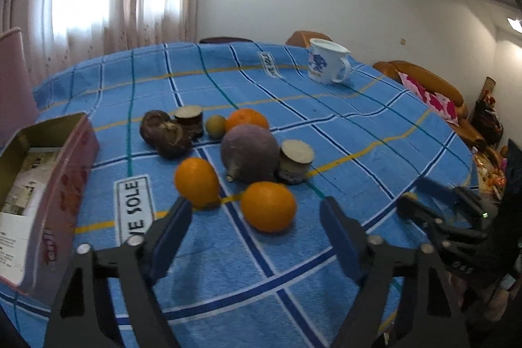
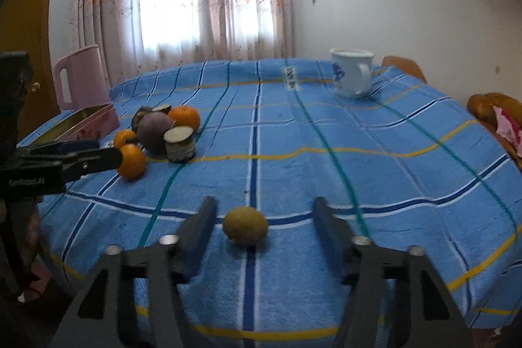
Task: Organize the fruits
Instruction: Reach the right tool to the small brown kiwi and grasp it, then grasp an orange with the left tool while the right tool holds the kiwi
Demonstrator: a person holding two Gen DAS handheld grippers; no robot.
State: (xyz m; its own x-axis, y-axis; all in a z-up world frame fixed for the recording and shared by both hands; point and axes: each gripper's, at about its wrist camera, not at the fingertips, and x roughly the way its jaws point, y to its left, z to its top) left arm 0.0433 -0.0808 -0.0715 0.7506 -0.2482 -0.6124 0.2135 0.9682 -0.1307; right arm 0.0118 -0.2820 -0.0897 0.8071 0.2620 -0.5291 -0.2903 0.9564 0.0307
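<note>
A pile of produce lies on the blue checked tablecloth (image 1: 359,132): three oranges (image 1: 268,206), a purple round root (image 1: 249,153), two cut stumps (image 1: 296,161), dark brown lumps (image 1: 164,132) and a small greenish fruit (image 1: 215,126). My left gripper (image 1: 257,217) is open, with the nearest orange between its fingertips, untouched. My right gripper (image 2: 264,217) is open around a separate greenish-brown fruit (image 2: 245,226) lying on the cloth near the front edge. The left gripper also shows in the right wrist view (image 2: 81,157) beside the pile.
An open pink tin box (image 1: 49,185) with papers inside stands at the left of the pile. A white mug with blue flowers (image 1: 328,61) stands at the far right of the table. A pink jug (image 2: 81,77) is behind the box. Sofas flank the table's right side.
</note>
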